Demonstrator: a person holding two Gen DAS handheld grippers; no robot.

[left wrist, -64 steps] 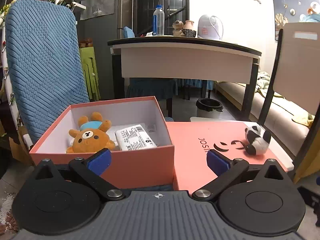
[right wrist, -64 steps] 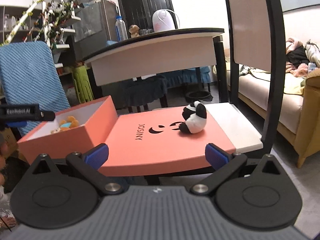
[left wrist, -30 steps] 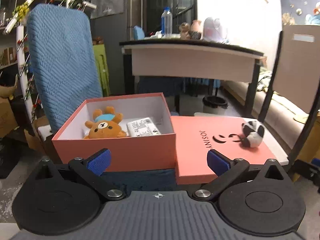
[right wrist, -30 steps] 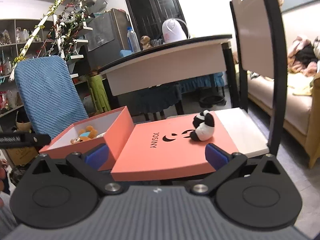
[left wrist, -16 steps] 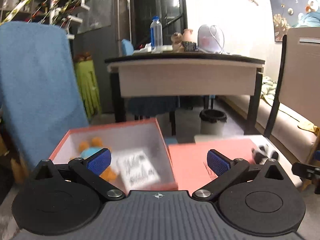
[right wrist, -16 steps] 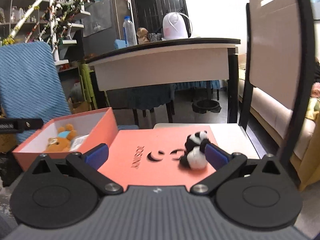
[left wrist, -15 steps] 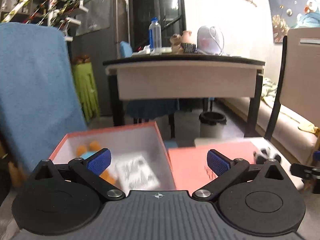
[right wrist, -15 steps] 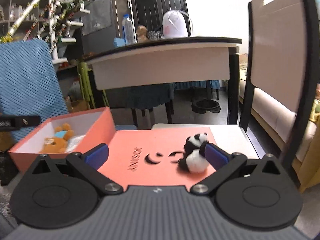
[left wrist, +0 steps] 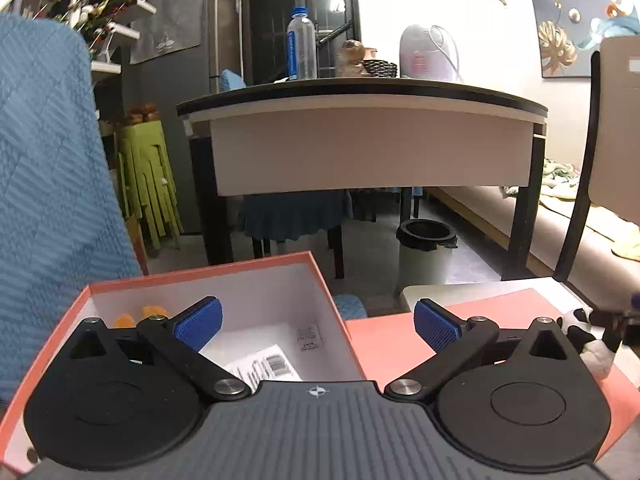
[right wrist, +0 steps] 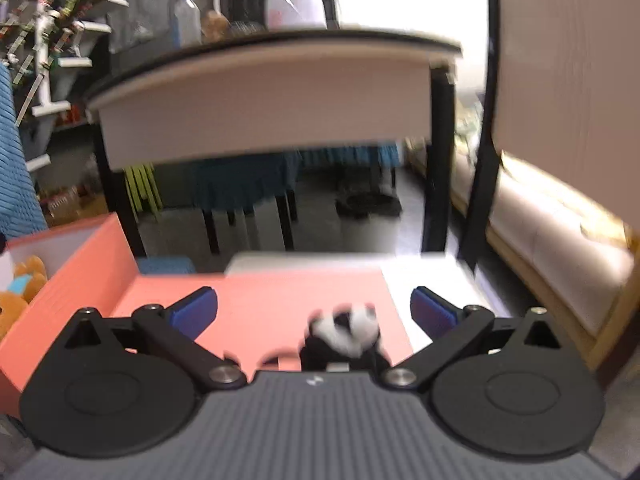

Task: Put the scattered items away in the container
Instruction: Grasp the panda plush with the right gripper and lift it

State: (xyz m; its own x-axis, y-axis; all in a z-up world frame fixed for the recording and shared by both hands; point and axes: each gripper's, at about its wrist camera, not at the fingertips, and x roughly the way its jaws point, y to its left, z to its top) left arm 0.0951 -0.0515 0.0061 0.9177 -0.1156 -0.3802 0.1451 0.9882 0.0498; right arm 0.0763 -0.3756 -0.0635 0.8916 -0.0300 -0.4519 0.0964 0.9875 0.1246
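Note:
A small black-and-white plush panda [right wrist: 348, 334] lies on the flat orange box lid [right wrist: 260, 308], and my right gripper [right wrist: 314, 312] hangs open over it with the panda between its wide-spread blue pads. The right wrist view is blurred. The panda [left wrist: 588, 338] also shows at the right edge of the left wrist view. My left gripper [left wrist: 318, 320] is open above the near right part of the open orange box [left wrist: 316, 268]. Inside the box lie an orange teddy bear [right wrist: 20, 284] and a white labelled packet [left wrist: 264, 364].
The box and lid rest on chair seats; a blue padded chair back [left wrist: 48, 168] rises at left and a beige chair back [right wrist: 568, 80] at right. Behind stand a dark-topped table [left wrist: 360, 128], green stacked stools [left wrist: 148, 184], a bin [left wrist: 426, 248] and a sofa [right wrist: 560, 248].
My right gripper has moved forward and down over the lid until the panda sits between its pads. My left gripper has moved closer over the box. Both stayed open.

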